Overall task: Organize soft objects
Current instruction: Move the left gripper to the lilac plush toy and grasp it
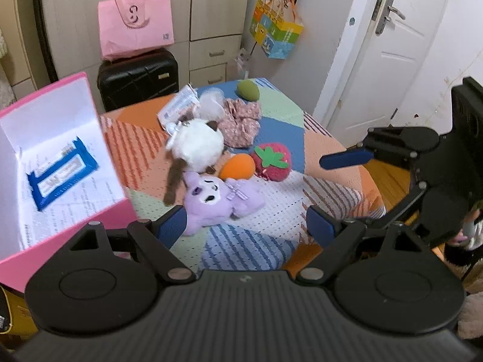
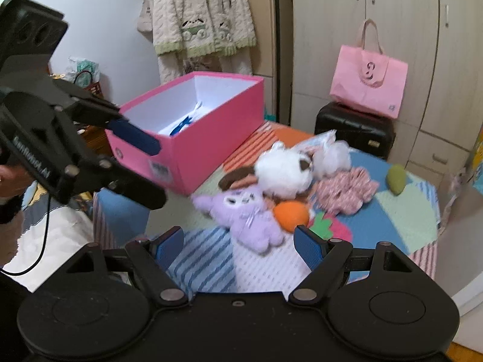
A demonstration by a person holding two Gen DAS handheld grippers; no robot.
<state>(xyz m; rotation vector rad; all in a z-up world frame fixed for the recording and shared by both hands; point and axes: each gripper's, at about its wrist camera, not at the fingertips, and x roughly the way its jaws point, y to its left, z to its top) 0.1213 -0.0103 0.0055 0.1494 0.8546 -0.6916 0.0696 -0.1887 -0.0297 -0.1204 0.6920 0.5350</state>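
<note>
A pile of soft toys lies on the patchwork-covered table [image 1: 265,193]: a purple plush [image 1: 217,199] [image 2: 247,214], a white fluffy plush [image 1: 197,144] [image 2: 283,170], an orange sponge [image 1: 237,166] [image 2: 291,214], a red strawberry [image 1: 273,160] [image 2: 329,229], a pink floral scrunchie [image 1: 241,120] [image 2: 347,190] and a green sponge [image 1: 248,90] [image 2: 397,178]. An open pink box [image 1: 99,211] [image 2: 196,138] on the left holds a blue packet [image 1: 60,173]. My left gripper [image 1: 246,226] is open just before the purple plush. My right gripper [image 2: 240,249] is open near the same plush.
A black suitcase [image 1: 137,75] [image 2: 354,129] with a pink tote bag [image 1: 135,24] [image 2: 368,72] on it stands behind the table by the wardrobe. A white door [image 1: 389,45] is at the right. A plastic wrapper [image 1: 178,105] lies at the back of the pile.
</note>
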